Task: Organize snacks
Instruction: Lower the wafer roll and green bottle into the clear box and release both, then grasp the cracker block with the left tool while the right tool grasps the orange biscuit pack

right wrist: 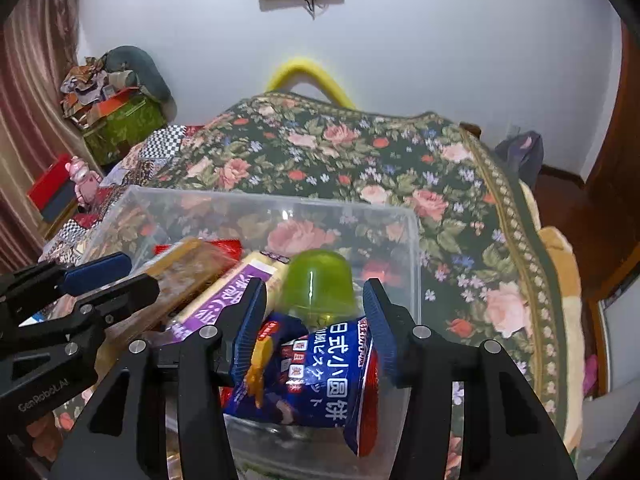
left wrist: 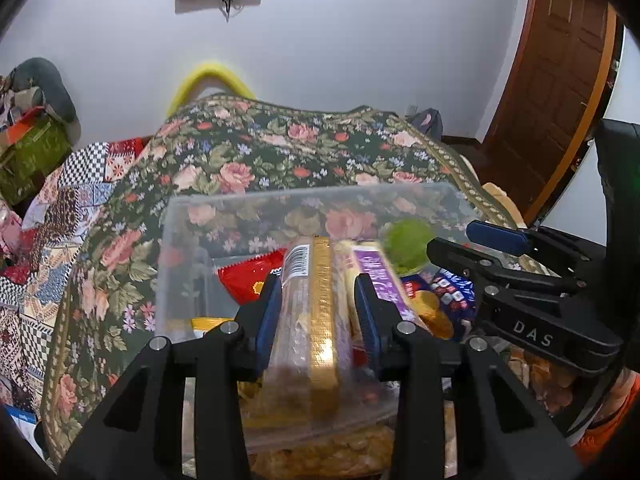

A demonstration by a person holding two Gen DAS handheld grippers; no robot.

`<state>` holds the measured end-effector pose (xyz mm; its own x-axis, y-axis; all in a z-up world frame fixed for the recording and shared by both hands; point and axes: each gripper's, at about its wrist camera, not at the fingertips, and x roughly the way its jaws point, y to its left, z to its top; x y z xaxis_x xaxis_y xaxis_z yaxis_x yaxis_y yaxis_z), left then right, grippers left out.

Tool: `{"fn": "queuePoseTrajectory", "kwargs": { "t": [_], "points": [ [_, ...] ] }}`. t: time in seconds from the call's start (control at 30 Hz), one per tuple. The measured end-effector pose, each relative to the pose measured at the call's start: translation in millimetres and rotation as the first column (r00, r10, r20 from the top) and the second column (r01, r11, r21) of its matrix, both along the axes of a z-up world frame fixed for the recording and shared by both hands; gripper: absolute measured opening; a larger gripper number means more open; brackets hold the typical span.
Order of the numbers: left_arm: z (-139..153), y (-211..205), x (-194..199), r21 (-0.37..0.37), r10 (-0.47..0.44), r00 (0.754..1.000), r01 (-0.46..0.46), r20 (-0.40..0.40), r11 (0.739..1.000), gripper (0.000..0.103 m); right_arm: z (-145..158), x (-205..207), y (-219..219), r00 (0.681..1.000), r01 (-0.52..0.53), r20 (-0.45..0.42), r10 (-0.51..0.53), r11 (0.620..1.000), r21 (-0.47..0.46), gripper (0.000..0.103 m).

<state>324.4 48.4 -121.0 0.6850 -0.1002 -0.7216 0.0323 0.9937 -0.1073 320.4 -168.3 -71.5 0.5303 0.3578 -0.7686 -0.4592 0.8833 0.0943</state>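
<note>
A clear plastic bin (left wrist: 280,196) (right wrist: 280,203) stands on the floral cloth with several snacks inside. My left gripper (left wrist: 319,284) is shut on a clear packet with a gold stripe (left wrist: 320,320), held low over the bin's near side. My right gripper (right wrist: 315,286) is shut on a blue biscuit packet (right wrist: 324,364), just right of the left one. A green jelly cup (right wrist: 318,286) (left wrist: 408,248) sits in the bin behind that packet. A purple-and-cream packet (left wrist: 380,280) (right wrist: 224,300) lies between the two grippers. Each view shows the other gripper at its edge: the right (left wrist: 450,239), the left (right wrist: 142,272).
A floral cloth (left wrist: 280,148) (right wrist: 400,168) covers the surface around the bin. A red packet (left wrist: 248,276) lies in the bin's left part. Left of the cloth are a patchwork cloth (left wrist: 72,200), a green box (right wrist: 120,128), a pink figure (right wrist: 84,180). A wooden door (left wrist: 552,80) stands on the right.
</note>
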Motion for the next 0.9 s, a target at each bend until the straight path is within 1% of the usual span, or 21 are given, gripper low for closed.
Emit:
{"fn": "queuePoseTrajectory", "kwargs": {
  "t": [0.07,0.2,0.27,0.4,0.47,0.63,0.77,0.83,0.9],
  "points": [
    [7.0,-1.5,-5.1,0.004,-0.004,1.000,0.004,0.013,1.000,0.039,9.0,-6.6,-0.1,1.000,-0.010,0.026,0.010,1.000,-0.006,0.047],
    [22.6,-6.1,-21.5,0.016,-0.011,0.999,0.011,0.047,1.000,0.039,24.3,-23.9,-5.6,0.998,-0.026,0.064,0.026,1.000,0.002,0.047],
    [28.4,-8.6,-31.7,0.019,-0.019,0.998,0.018,0.055,1.000,0.042,28.7,-31.6,-9.2,0.997,-0.028,0.075,0.027,1.000,0.007,0.047],
    [34.4,-13.1,-53.6,0.037,-0.028,0.998,0.026,0.064,0.999,0.049,36.9,-52.1,-24.2,0.996,-0.035,0.086,0.033,0.999,0.020,0.047],
    [34.7,-14.7,-65.5,0.040,-0.030,0.997,0.028,0.066,0.999,0.055,37.9,-61.7,-31.6,0.996,-0.029,0.079,0.027,0.999,0.016,0.047],
    [28.8,-20.2,-91.3,0.046,-0.037,0.998,0.035,0.048,0.998,0.061,32.0,-82.4,-52.2,0.998,-0.013,0.055,0.012,1.000,0.011,0.048],
    [16.8,-24.5,-111.0,0.041,-0.045,0.999,0.044,0.024,0.998,0.066,22.0,-96.9,-70.2,1.000,0.012,0.022,-0.013,1.000,0.013,0.050],
    [8.1,-25.6,-119.7,0.038,-0.044,0.999,0.043,0.009,0.998,0.068,12.0,-103.8,-79.5,0.999,0.035,-0.003,-0.035,0.999,0.015,0.053],
    [-0.2,-26.4,-126.0,0.030,-0.036,0.999,0.037,-0.007,0.999,0.070,-1.2,-107.0,-86.9,0.998,0.052,-0.045,-0.051,0.998,0.019,0.054]
  ]
}}
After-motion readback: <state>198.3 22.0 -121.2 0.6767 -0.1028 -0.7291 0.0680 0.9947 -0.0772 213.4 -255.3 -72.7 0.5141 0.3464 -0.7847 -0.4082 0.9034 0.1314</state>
